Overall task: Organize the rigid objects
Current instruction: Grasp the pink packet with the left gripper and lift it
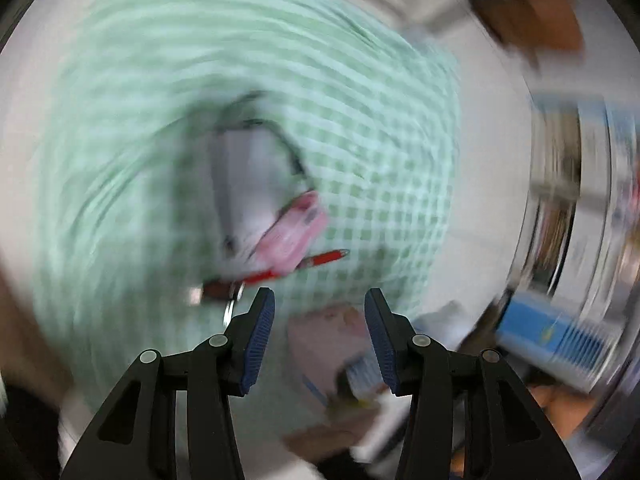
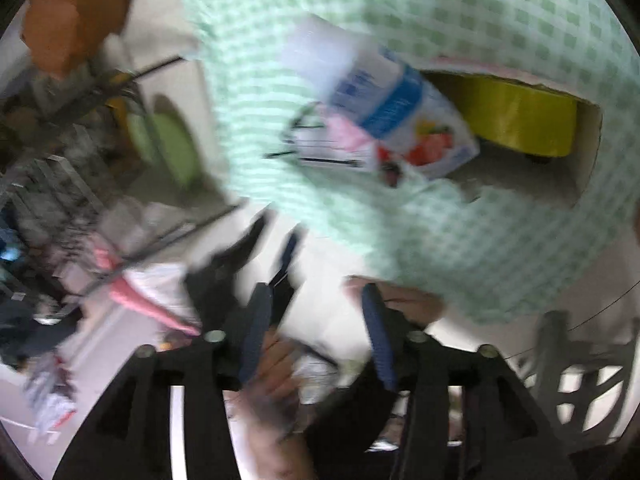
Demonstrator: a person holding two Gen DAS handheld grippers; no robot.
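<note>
Hovering left gripper (image 1: 320,304), jaws apart, empty: red pen (image 1: 304,266) lying crosswise just ahead (right gripper (image 2: 316,312) gaping too).

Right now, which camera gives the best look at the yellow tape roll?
The right wrist view: the yellow tape roll lies inside an open cardboard box on the green checked cloth, slightly blurred but clear. The left wrist view shows no yellow roll at all.

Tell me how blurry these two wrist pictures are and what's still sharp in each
Left wrist view: heavy swirling blur smears the green checked cloth and red pen; only the left gripper is crisp. Right wrist view: streaky blur too, though the yellow tape roll stays readable; the right gripper is softer. Both have black fisheye corners.
</note>
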